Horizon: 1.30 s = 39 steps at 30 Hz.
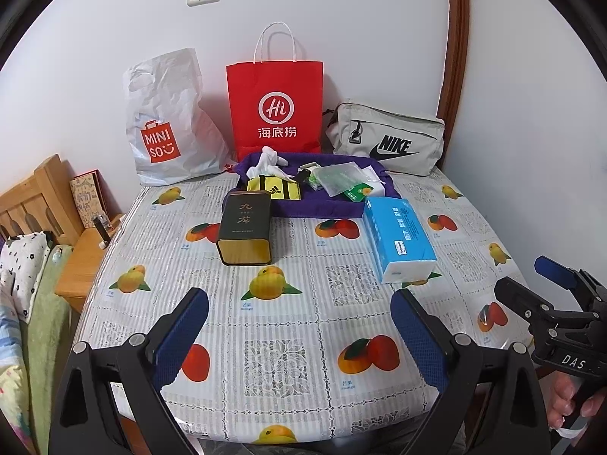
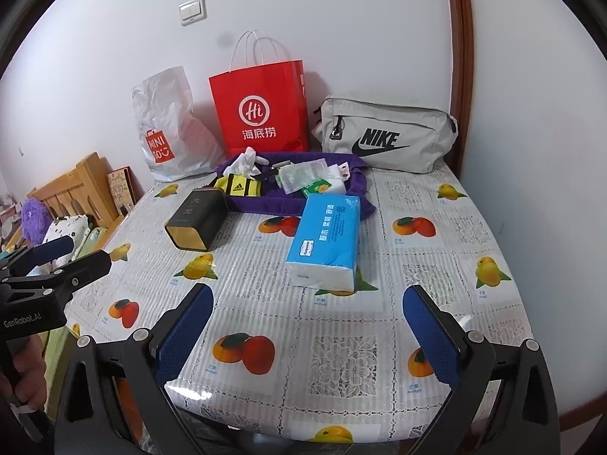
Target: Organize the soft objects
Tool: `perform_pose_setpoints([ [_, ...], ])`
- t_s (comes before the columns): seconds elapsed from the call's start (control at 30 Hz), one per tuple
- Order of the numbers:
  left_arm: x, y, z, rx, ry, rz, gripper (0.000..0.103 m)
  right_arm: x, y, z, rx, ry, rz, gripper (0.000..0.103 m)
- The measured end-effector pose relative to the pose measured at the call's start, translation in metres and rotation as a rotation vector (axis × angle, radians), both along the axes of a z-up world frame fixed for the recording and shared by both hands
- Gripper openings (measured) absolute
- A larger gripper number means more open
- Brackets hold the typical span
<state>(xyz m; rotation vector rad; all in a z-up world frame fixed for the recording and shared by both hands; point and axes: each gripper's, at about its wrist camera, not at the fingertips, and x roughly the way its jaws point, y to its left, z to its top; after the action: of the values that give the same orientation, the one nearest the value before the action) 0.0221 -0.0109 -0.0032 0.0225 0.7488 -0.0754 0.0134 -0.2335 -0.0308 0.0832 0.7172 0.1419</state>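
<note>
Both my left gripper (image 1: 299, 326) and right gripper (image 2: 309, 322) spread apart, holding nothing. Ahead of fingertips: blue soft tissue pack (image 2: 326, 240) outside purple fabric tray (image 1: 322, 210) — white cloth (image 1: 267, 163) and 1 yellow-black sock (image 1: 275, 189) inside. Stage ambiguous.

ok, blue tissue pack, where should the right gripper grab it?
Judging by its pose, take the blue tissue pack across its two long sides, near the middle, coming from above. It lies flat on the table with its short white end facing the open right gripper, and nothing touches either long side.
</note>
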Motion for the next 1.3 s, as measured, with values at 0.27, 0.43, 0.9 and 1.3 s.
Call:
perform_pose_setpoints([
  [0.27,-0.0002,-0.0011,0.0000,0.000,0.002,-0.002,0.097,0.0013,-0.0001,-0.0009,0.001,0.001,0.007,0.099],
  [0.43,0.0000,-0.0006,0.0007,0.000,0.003,-0.007,0.097,0.0010,0.0016,-0.0006,0.001,0.000,0.006,0.099],
  [0.9,0.0002,0.0029,0.0013,0.001,0.005,-0.008,0.097,0.0004,0.0042,0.0023,-0.001,0.001,0.010,0.099],
  [1.3,-0.0002,0.0034,0.0012,-0.001,0.004,-0.009,0.097,-0.0005,0.0035,0.0032,-0.002,-0.003,0.009,0.099],
])
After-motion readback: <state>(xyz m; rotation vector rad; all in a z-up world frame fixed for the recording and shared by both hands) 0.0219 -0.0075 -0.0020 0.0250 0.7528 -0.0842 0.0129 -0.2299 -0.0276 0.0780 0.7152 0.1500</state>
